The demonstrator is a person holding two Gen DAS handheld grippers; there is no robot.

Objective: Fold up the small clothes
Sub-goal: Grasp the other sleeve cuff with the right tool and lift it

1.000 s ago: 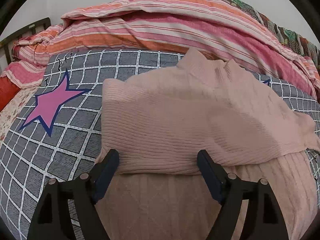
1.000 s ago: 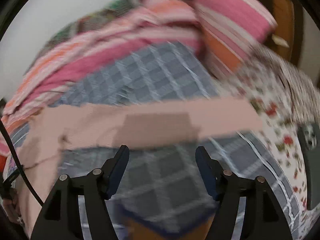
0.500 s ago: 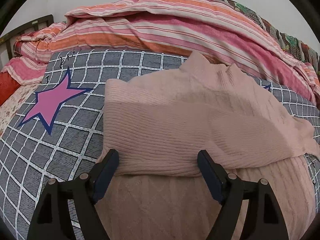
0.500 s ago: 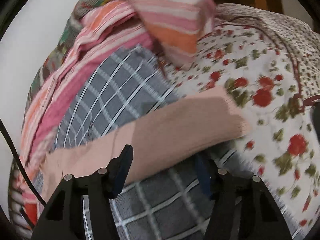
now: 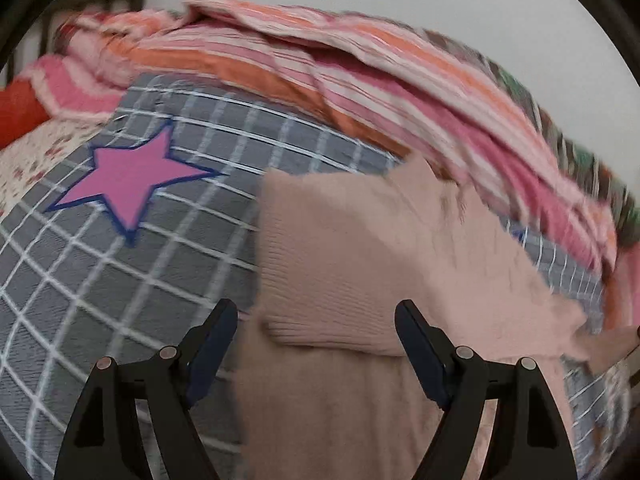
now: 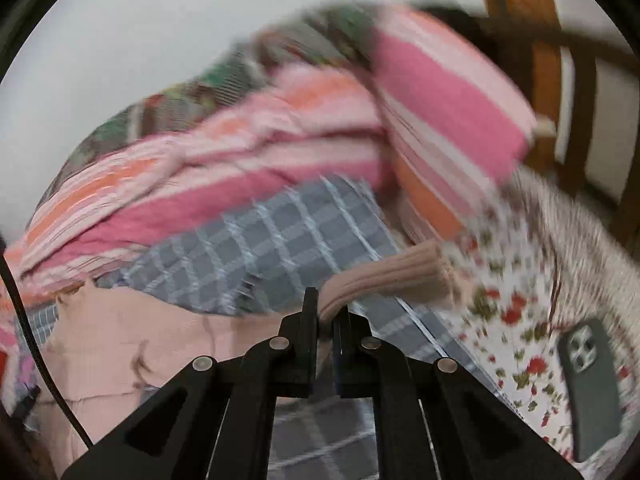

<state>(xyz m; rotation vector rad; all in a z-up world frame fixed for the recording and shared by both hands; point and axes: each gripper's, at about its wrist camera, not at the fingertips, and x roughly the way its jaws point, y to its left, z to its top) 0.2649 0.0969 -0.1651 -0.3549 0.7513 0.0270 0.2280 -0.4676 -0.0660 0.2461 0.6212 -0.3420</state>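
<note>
Over on the bed, the right gripper (image 6: 326,320) has its fingers pinching the pink sweater's (image 5: 360,264) sleeve (image 6: 384,282), while the left gripper (image 5: 316,344) hovers spread above the partly folded body on the checked blanket (image 5: 140,280).

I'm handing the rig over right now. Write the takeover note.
Left gripper: open, holding nothing, over the pink sweater.
Right gripper: shut on the sleeve, cuff end sticking out past the fingers.
Sweater lies on the grey checked blanket; one side is already folded over the body.
Left to do: lay this sleeve across the body, then finish folding. Phone lies to the right.
</note>
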